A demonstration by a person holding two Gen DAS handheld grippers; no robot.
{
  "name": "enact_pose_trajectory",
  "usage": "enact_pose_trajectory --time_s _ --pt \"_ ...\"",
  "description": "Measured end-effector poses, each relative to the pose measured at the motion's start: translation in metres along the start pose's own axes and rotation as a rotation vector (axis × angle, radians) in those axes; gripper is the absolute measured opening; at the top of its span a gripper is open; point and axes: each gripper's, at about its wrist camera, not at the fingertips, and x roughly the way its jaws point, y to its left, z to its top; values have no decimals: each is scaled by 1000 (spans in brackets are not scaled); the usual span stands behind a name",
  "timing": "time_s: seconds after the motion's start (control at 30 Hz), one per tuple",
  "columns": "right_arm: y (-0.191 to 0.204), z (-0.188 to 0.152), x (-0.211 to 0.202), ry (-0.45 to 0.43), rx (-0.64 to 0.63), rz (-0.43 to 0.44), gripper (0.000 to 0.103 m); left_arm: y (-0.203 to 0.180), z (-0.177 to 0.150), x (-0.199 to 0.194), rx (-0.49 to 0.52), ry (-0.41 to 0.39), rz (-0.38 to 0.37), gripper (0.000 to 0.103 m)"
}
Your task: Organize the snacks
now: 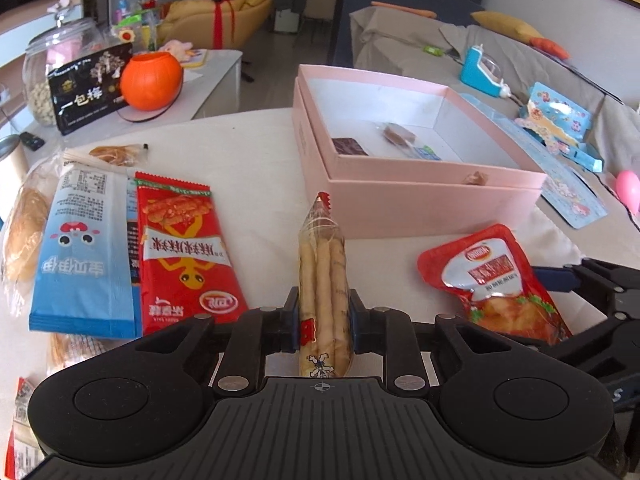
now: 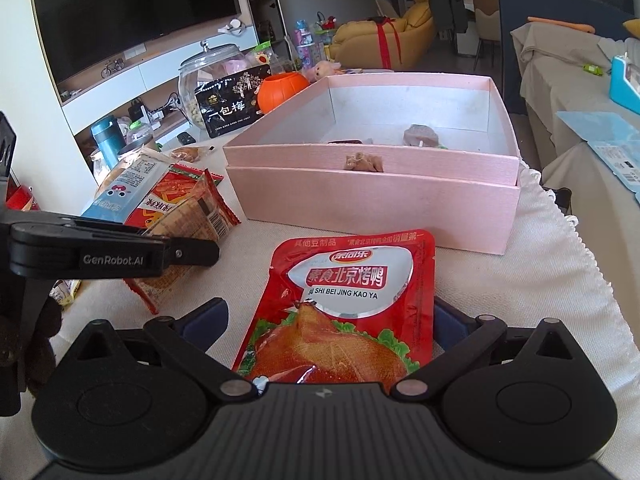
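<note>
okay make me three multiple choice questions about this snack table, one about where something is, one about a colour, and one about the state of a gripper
1. Where does the red roast-duck pouch lie?
A. Inside the box
B. On the white cloth, in front of the box
C. On the sofa

2. What colour is the open box?
A. Pink
B. Green
C. Black

3. What is the left gripper doing?
A. Standing open and empty
B. Clamping the orange pumpkin
C. Shut on the clear pack of stick biscuits

Answers:
1 B: the pouch lies flat on the cloth, between the wide-open fingers of the right gripper, nearer the camera than the box.
2 A: its outer walls are pink in both views.
3 C: the pads press on both sides of the pack, which stands on end between them.
</note>
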Motion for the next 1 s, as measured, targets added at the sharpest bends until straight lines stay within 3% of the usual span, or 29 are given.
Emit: enact_pose_trajectory --time_s 0.27,0.4,0.6,0.8,0.9,1.0 --pt "5 0 1 28 -48 -19 103 -11 -15 -15 59 36 -36 26" --pt "10 -9 -5 49 -141 -105 103 -10 -17 -21 78 18 -3 27" --pt "-12 -8 -12 18 -34 -57 103 -13 -13 -37 123 -30 -14 30" --pt "-6 -9 -11 21 -56 -79 103 -29 -11 -12 223 61 74 32" --pt "-6 -9 -11 19 -51 -76 103 -24 -9 -9 189 52 62 31" --pt "-6 -9 -10 20 -51 -81 103 -16 -9 -9 117 43 -13 26"
